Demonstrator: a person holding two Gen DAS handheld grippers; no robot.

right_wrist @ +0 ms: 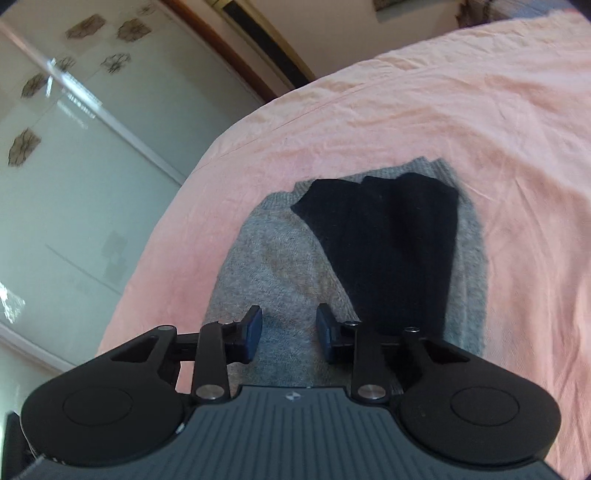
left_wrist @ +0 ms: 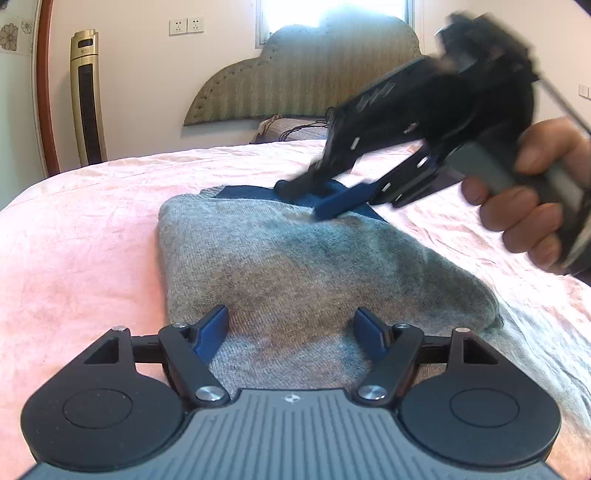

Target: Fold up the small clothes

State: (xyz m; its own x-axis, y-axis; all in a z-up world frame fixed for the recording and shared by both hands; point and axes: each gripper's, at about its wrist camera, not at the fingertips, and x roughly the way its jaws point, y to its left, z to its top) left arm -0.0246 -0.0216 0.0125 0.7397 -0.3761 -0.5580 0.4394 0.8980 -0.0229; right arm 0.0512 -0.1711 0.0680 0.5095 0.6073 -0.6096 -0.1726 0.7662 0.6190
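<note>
- Sweater [left_wrist: 280,266] update: grey knit thing is lying folded-ish in the middle of the bed [left_wrist: 81,229], with a dark navy piece [right_wrist: 384,236] laid on top toward the headboard end. Can't tell if that's a separate garment or part of the same one.
- Left tool [left_wrist: 291,328] hovers over the near edge of the sweater, jaws spread wide, nothing in them.
- Right tool [right_wrist: 289,328] is partly open and empty too, fingers just above the grey knit. From the left side it's blurry, tips down by the navy bit, a hand [left_wrist: 528,192] on the grip.
- My guess: between folds. Next move needs both tools to pinch an edge and carry it over evenly.
- Bedding is a wrinkly pink sheet, so the knit may drag.
- Room: padded headboard [left_wrist: 303,74], gold tower fan [left_wrist: 86,96], wall sockets [left_wrist: 186,26], frosted wardrobe doors [right_wrist: 74,184].
</note>
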